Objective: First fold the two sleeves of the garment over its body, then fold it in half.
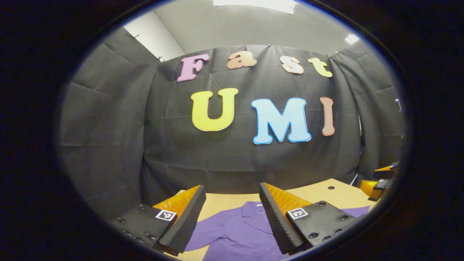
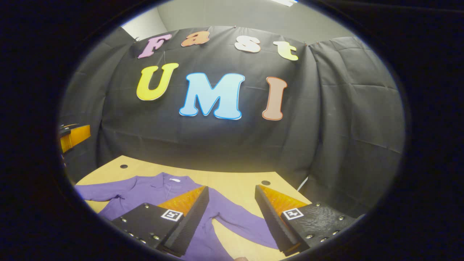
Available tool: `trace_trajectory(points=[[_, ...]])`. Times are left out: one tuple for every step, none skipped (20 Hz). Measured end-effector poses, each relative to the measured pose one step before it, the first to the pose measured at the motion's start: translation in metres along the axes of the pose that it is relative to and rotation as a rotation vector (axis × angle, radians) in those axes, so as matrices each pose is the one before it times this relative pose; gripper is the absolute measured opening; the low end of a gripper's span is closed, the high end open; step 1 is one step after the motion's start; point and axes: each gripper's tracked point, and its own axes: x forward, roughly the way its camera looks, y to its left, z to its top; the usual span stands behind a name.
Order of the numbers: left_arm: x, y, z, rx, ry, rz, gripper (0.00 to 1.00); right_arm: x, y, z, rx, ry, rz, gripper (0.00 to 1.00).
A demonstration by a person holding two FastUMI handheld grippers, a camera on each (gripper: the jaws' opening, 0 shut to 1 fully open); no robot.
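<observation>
In the left gripper view, the left gripper [image 1: 232, 217] has its two ribbed black fingers [image 1: 186, 221] spread wide apart, with nothing between them. Through the gap, at 6 o'clock, lies a purple collared shirt [image 1: 239, 232], spread flat on a light wooden table [image 1: 326, 194]. Its collar [image 1: 253, 208] sits just beside the inner edge of the finger on the picture's right, and one sleeve [image 1: 357, 210] runs out toward 4 o'clock behind that finger's black mount. At 3 o'clock, near the table's edge, part of the other gripper's orange and black body [image 1: 380, 181] shows.

In the right gripper view, the right gripper [image 2: 232, 217] likewise has its fingers [image 2: 190, 219] well apart and empty. The shirt [image 2: 145, 188] lies at 7 o'clock, collar [image 2: 168, 181] toward the booth wall. One sleeve [image 2: 98, 192] stretches out toward 8 o'clock; the other sleeve [image 2: 239, 221] trails down across the bare table [image 2: 232, 185] in the gap between the fingers, toward 5 o'clock. An orange and black gripper body [image 2: 74, 136] shows at 9 o'clock.
</observation>
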Motion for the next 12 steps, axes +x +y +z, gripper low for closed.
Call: trace_trajectory(points=[[0.00025,0.00043,-0.00004,-0.00005,0.00163,0.00073,0.95,0.00031,-0.00143,-0.00149,0.00509,0.0026,-0.00304,0.84],[0.00005,0.00068,-0.00004,-0.00049,0.00169,0.00116,0.95,0.00089,-0.00093,-0.00182,0.00921,0.00662,-0.0021,0.85],[0.00004,0.00049,-0.00092,-0.00194,0.00015,-0.00035,0.95,0.0014,-0.00148,-0.00388,0.01109,0.01201,-0.00502,0.85],[-0.00038,-0.00013,-0.00038,-0.00061,0.00217,0.00119,0.95,0.00124,-0.00271,-0.00411,0.01181,0.01409,-0.00969,0.84],[-0.00033,0.0013,-0.00054,-0.00106,0.00169,0.00115,0.95,0.00086,-0.00311,-0.00517,0.01119,0.01647,-0.01027,0.85],[0.00015,-0.00014,-0.00026,-0.002,0.00076,-0.00005,0.95,0.00143,-0.00467,-0.0065,0.00845,0.02288,-0.01436,0.84],[0.00036,0.00057,-0.00092,-0.00136,0.00145,0.00165,0.95,0.00127,-0.00456,-0.00751,0.00713,0.02372,-0.01513,0.85],[0.00064,0.00035,-0.00101,-0.00077,0.003,0.00054,0.95,0.00148,-0.00542,-0.00704,0.00913,0.02422,-0.01557,0.85],[0.00035,0.00066,-0.00071,0.00005,0.00176,0.00245,0.95,0.00157,-0.00678,-0.008,0.00946,0.02359,-0.02049,0.85],[0.00106,0.0002,-0.00097,-0.00028,0.00164,0.00071,0.95,0.0024,-0.00778,-0.00745,0.00942,0.02653,-0.02341,0.85],[0.00041,0.00073,-0.00092,-0.00038,0.00239,0.00194,0.95,0.00243,-0.00755,-0.00822,0.01118,0.02643,-0.0248,0.85],[0.00027,0.00067,-0.00111,-0.001,0.00225,0.00111,0.95,0.00256,-0.0081,-0.00852,0.01322,0.02827,-0.02495,0.84]])
